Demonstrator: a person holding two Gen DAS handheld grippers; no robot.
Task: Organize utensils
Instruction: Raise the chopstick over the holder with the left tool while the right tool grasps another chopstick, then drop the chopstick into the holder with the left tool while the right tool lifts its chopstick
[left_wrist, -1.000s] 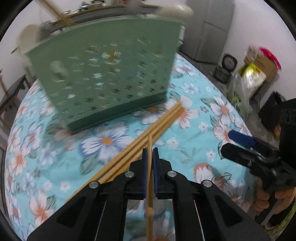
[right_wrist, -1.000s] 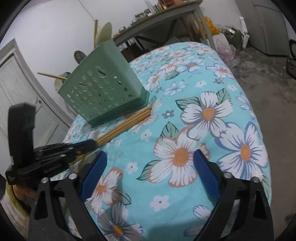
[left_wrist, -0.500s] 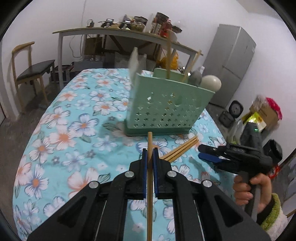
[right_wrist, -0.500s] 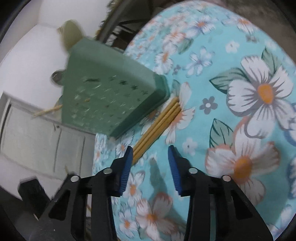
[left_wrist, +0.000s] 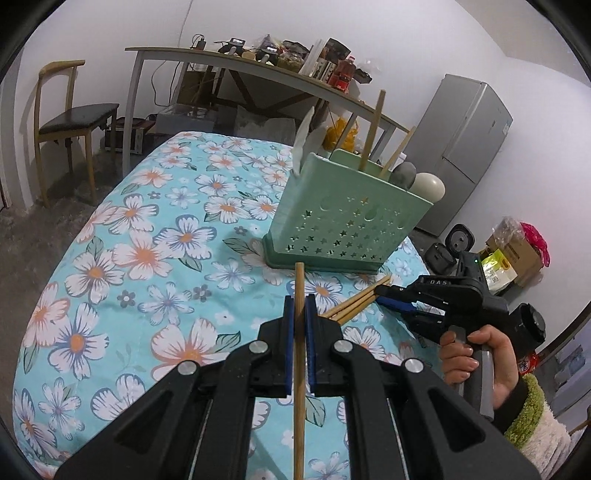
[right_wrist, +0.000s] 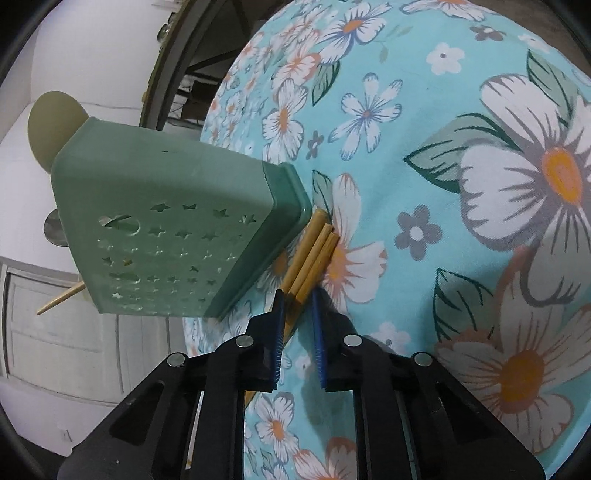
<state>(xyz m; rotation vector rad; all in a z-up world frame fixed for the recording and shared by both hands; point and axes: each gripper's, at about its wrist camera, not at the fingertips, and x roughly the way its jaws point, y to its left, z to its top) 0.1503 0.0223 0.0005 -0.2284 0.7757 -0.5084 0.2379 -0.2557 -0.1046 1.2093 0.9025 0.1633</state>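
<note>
My left gripper (left_wrist: 299, 301) is shut on a single wooden chopstick (left_wrist: 299, 354), held upright above the table. A green perforated utensil holder (left_wrist: 343, 221) stands ahead with chopsticks and spoons in it; it also shows in the right wrist view (right_wrist: 177, 236). Several wooden chopsticks (right_wrist: 312, 258) lie on the floral cloth by the holder's base; they also show in the left wrist view (left_wrist: 354, 301). My right gripper (right_wrist: 297, 299) is low over them, jaws partly open on either side of the bundle's near part. It shows in the left wrist view (left_wrist: 386, 295).
The table wears a blue floral cloth (left_wrist: 147, 258). Behind it are a wooden chair (left_wrist: 70, 122), a long shelf table (left_wrist: 240, 70) with clutter and a grey fridge (left_wrist: 465, 147). Boxes and bags (left_wrist: 513, 254) sit on the floor at right.
My left gripper has lifted and pulled back from the holder with the chopstick. My right gripper has narrowed its jaws and moved down onto the chopsticks by the holder.
</note>
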